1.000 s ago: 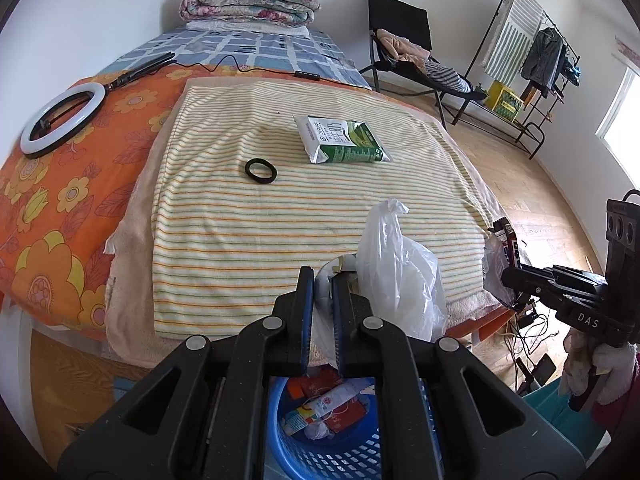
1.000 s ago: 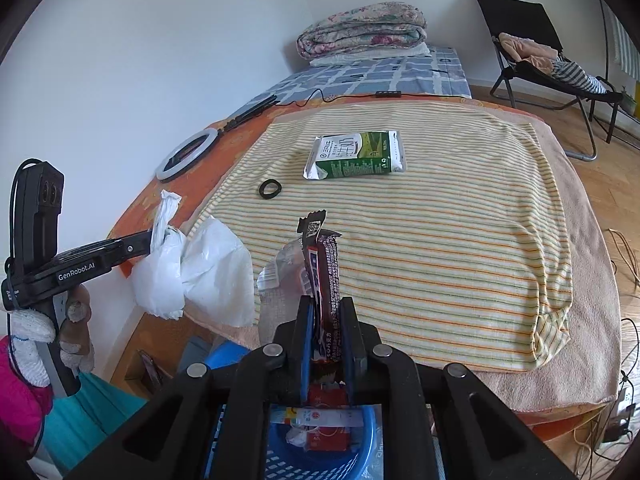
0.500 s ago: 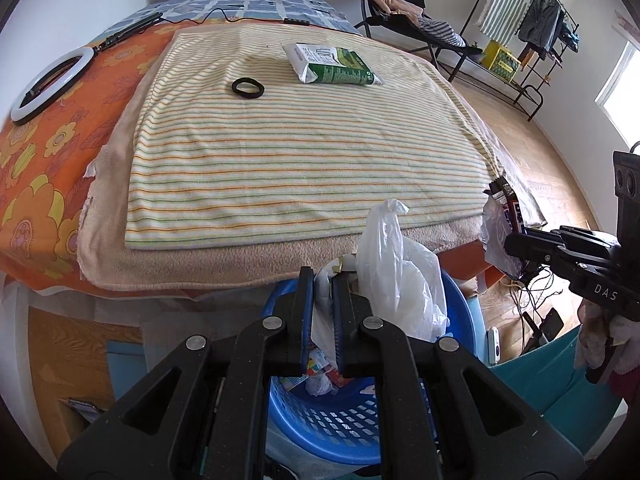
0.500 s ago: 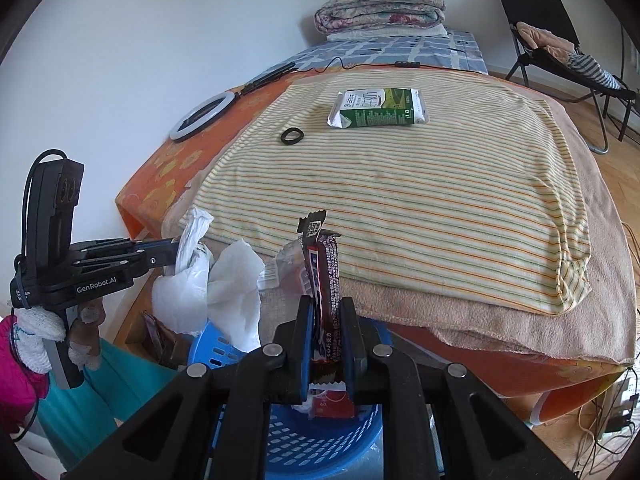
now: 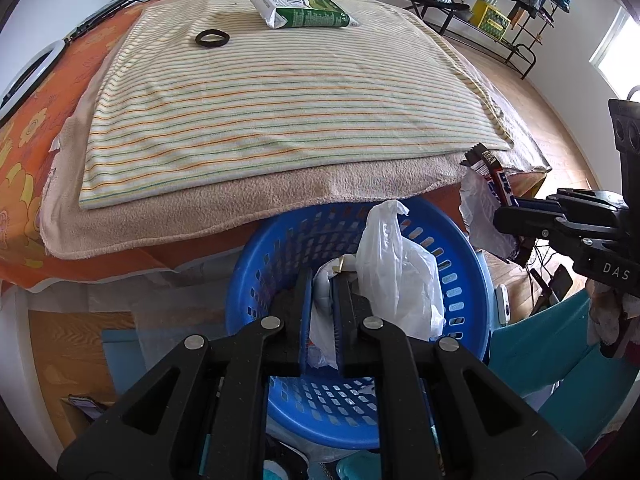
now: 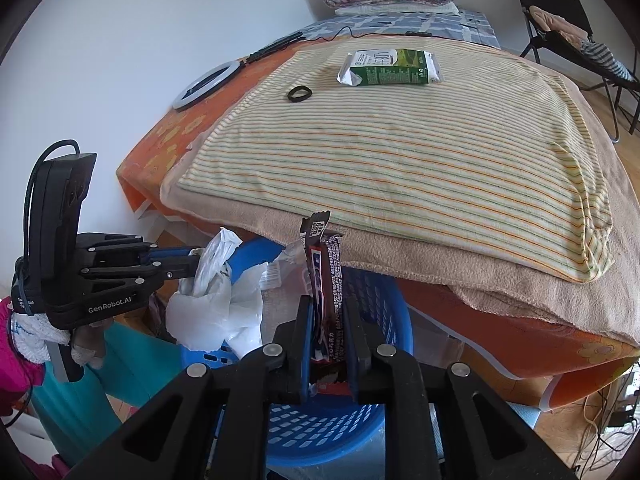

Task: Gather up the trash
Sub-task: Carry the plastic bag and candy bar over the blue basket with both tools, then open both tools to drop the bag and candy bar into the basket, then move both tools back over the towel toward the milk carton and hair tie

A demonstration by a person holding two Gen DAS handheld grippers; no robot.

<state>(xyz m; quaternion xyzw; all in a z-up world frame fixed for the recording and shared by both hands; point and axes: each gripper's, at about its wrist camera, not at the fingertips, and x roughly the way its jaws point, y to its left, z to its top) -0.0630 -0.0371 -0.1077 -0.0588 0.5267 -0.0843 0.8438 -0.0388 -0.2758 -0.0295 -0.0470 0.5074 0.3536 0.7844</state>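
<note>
Left wrist view: the left tool [image 5: 323,280] is clenched on a white plastic bag [image 5: 396,272], hanging right over the blue basket [image 5: 466,280] at the bed's near edge. A green carton [image 5: 306,11] and black ring [image 5: 212,37] lie toward the striped towel's [image 5: 280,100] far edge.

Right wrist view: the right tool [image 6: 327,308] grips a candy wrapper [image 6: 326,280] upright above the basket [image 6: 394,340], the left tool [image 6: 192,262] alongside.
</note>
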